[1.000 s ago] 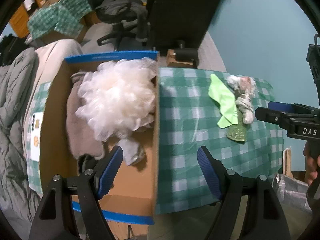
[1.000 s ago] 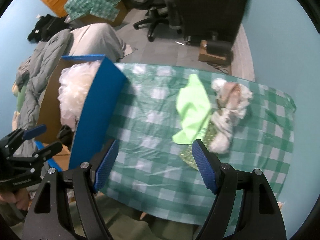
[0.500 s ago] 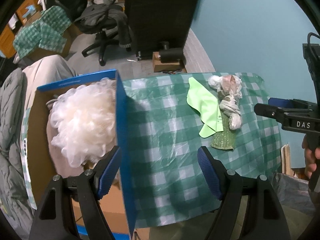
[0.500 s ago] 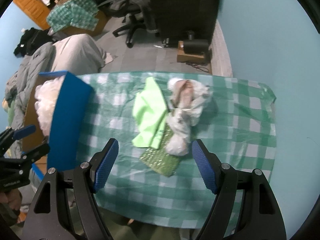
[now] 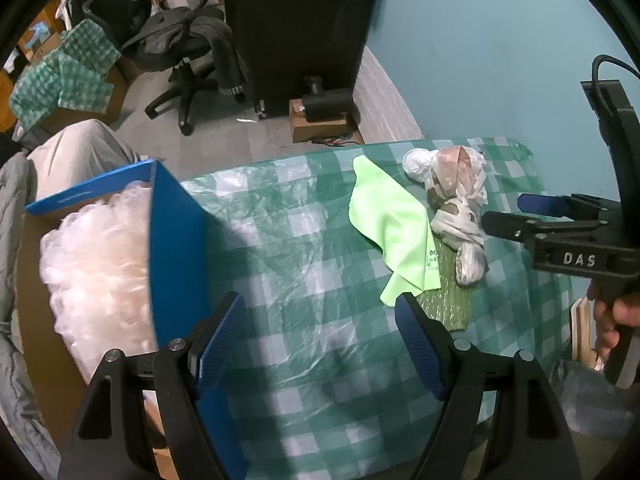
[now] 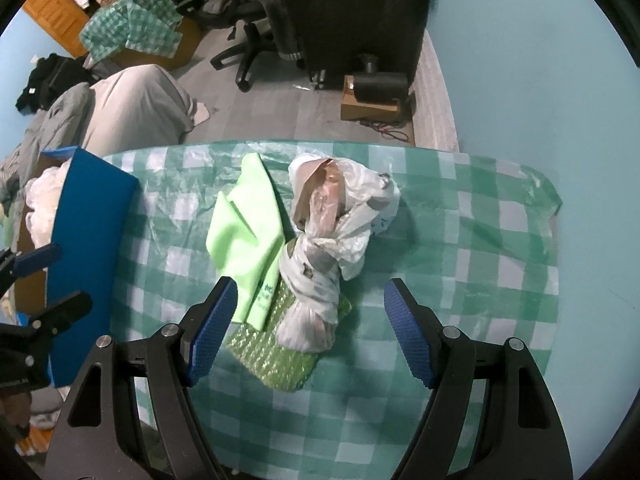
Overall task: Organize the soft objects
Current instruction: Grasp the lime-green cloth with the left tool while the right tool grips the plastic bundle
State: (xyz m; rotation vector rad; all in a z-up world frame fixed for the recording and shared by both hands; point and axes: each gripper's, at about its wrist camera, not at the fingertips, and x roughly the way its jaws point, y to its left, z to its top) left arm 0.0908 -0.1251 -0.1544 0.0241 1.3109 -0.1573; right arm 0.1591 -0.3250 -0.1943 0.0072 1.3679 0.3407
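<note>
Overhead, left view: left gripper (image 5: 320,336) gaped wide, empty, above checked tablecloth (image 5: 280,240). Knotted plastic bag bundle (image 5: 452,208) ran lengthwise away from camera, beside lime cloth (image 5: 388,220). Right view: right gripper (image 6: 308,322) wide, empty; bundle's contents unclear, cardboard box (image 6: 92,240) cut off.

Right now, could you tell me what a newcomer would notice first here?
A lime-green cloth beside knotted plastic bags lies mid-table on the green checked tablecloth. At the table's left edge, a blue box brims with white fluffy mesh. Both tongs, left and right, hover open.
</note>
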